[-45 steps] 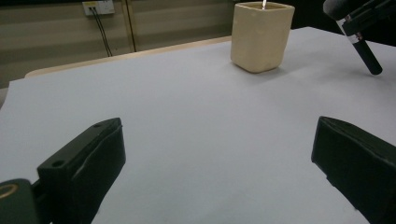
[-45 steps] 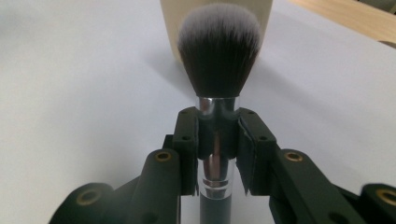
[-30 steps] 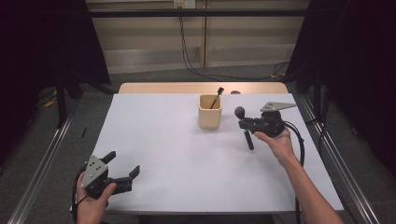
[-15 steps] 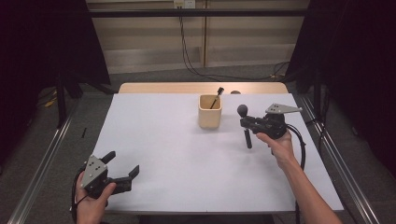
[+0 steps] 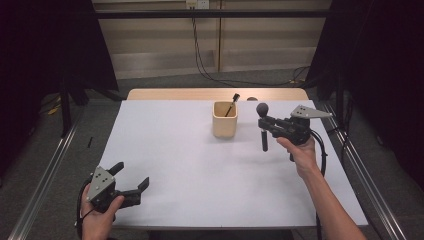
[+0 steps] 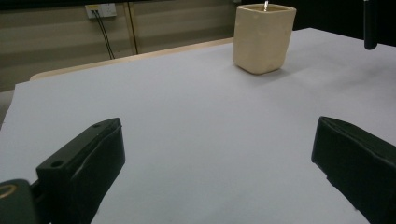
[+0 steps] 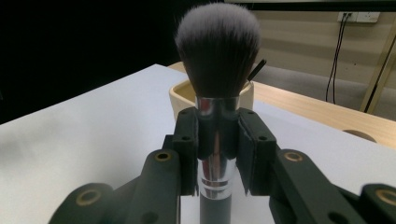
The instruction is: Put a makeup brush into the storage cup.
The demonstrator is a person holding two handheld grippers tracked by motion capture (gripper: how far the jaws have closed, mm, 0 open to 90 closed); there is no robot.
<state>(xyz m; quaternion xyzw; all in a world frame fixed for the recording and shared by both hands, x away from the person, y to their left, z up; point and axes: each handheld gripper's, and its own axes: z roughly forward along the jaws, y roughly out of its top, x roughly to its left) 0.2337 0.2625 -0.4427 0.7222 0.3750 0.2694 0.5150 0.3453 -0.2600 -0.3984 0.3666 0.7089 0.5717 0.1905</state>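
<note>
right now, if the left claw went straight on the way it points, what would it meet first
Probably nothing soon: the open left claw faces bare white table. The beige cup stands farther off, right of centre, so it may pass beside it.

Your right gripper [image 7: 217, 140] is black; its brush [image 7: 217, 51] has grey bristles paling at the tips, a shiny silver ferrule and dark handle. The cup [image 5: 225, 119] is pale cream, the table [image 5: 190, 165] plain white with a light wood edge.

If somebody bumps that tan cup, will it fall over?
Probably not easily: the tan cup is squat with a broad flat base on the table. It looks thick-walled, so likely fairly heavy. The thin brush leaning inside seems too light to tip it.
</note>
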